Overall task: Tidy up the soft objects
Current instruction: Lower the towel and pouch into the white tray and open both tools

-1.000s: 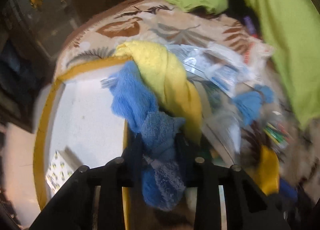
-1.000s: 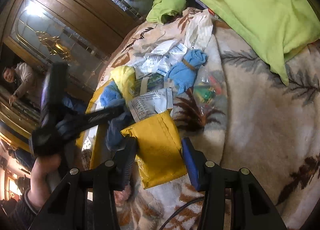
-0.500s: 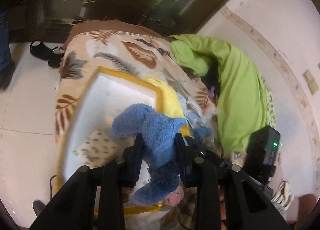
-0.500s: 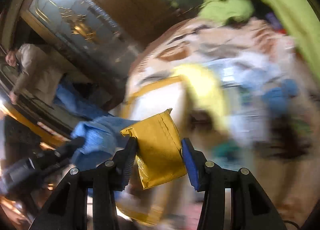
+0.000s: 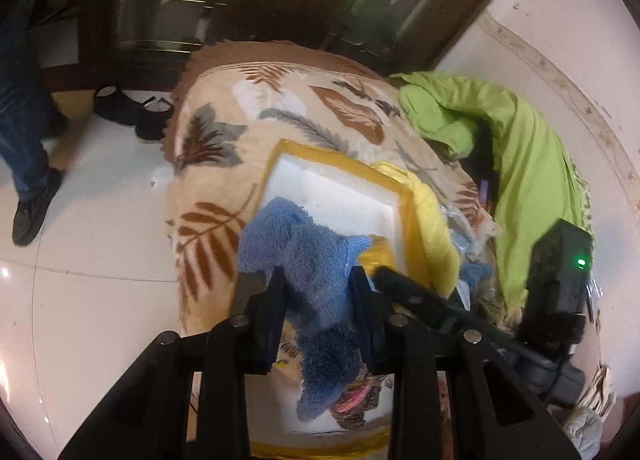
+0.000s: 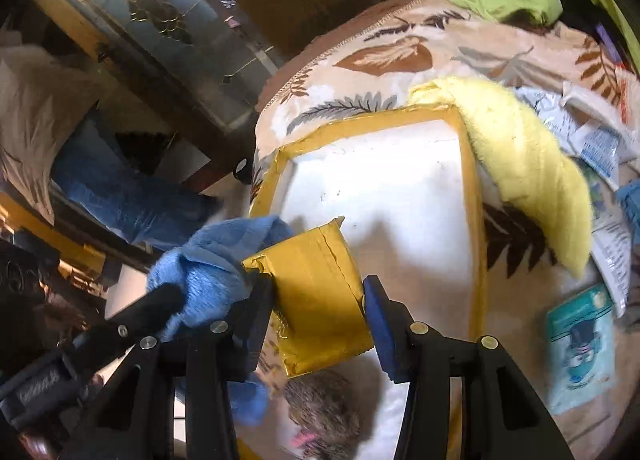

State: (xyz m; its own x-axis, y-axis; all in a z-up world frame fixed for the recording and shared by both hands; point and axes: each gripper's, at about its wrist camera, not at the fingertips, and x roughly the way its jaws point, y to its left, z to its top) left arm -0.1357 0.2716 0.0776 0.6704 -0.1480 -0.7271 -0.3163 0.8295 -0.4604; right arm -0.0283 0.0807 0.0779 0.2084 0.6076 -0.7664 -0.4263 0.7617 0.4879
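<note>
My left gripper [image 5: 318, 292] is shut on a blue fluffy towel [image 5: 304, 256] and holds it above the white foam box with a yellow taped rim [image 5: 340, 195]. My right gripper [image 6: 318, 300] is shut on a yellow padded packet [image 6: 320, 296] and holds it over the same box [image 6: 384, 187]. The blue towel also shows at the left of the right wrist view [image 6: 208, 268]. A yellow cloth [image 6: 528, 163] drapes over the box's right rim. A small printed item lies in the box bottom, partly hidden by the grippers.
The box sits on a leaf-patterned blanket [image 5: 224, 131] on a bed. A green sheet [image 5: 528, 155] is heaped at the right. Plastic packets [image 6: 592, 139] and a teal packet [image 6: 580, 344] lie right of the box. A person's legs [image 5: 24, 139] and black shoes [image 5: 128, 111] are on the tiled floor.
Both grippers lifted their loads off the pile on the blanket and swung left over the white box. The blue towel and the yellow packet now hang side by side above it.
</note>
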